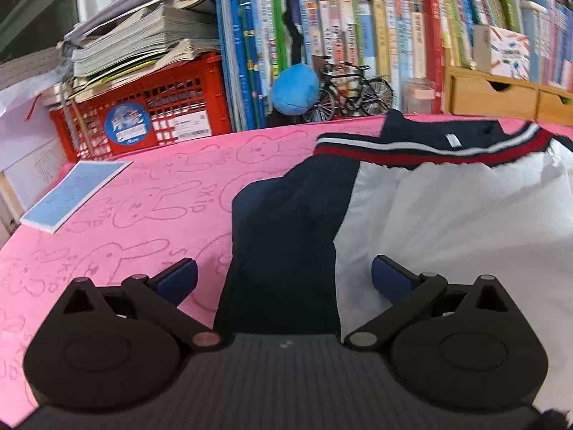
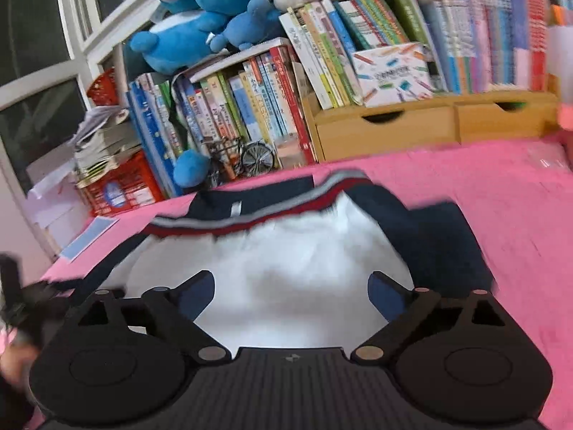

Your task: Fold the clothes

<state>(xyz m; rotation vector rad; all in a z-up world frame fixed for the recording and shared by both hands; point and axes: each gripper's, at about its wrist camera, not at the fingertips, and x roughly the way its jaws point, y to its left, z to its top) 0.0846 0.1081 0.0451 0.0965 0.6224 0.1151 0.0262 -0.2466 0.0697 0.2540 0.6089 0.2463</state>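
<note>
L gripper hovers low over the shirt, jaws wide, nothing between the pads; a navy sleeve runs up between them, already folded in over the white body. R gripper hangs over the white panel, jaws also wide and empty, its view blurred. The shirt lies back-up on the pink counter, collar w/ red, white and navy stripes at the far end.

Progress, as judged: approx. halfway. Both sleeves look turned in: the second navy sleeve sits over the body's other edge in the right view. Left to do: fold the body bottom to collar, square it up. Neither gripper has hold of cloth yet.

Count: one garment, two sleeves, two grippers. One blue sheet lies near the counter's left edge, well apart from the shirt. Beyond it, one red crate under a paper stack. At the back edge: one blue ball, one model bike, two wooden drawers. Behind, rows of books, too many to count; blue plush toys on top, number unclear.
</note>
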